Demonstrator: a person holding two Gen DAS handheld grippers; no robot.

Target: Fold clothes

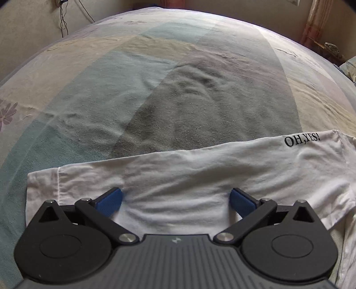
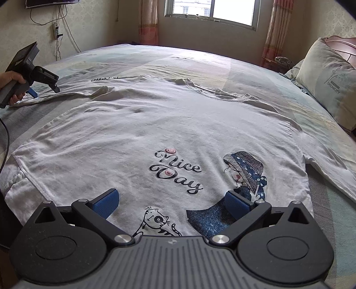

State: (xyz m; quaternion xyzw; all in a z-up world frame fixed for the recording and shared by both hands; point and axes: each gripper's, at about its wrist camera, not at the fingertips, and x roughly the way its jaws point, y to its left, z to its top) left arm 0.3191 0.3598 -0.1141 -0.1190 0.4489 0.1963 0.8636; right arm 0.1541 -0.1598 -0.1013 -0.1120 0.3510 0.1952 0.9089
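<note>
Reading "Nice Day", white shirt [image 2: 124,133]; sleeve [image 1: 200,169] "OH,YES!"; pillow [image 2: 329,86] apparently "DREAMCITY"

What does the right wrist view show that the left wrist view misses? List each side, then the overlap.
Right wrist view only: the shirt's front print, "Nice Day", a cat and a girl in a hat; the neckline, the pillow, the window, and the left claw seen from outside.

Left wrist view only: a close look at the sleeve under the open left claw.

Both: the white T-shirt, the "OH,YES!" lettering, and the patchwork bedsheet. The right claw is open too.
</note>
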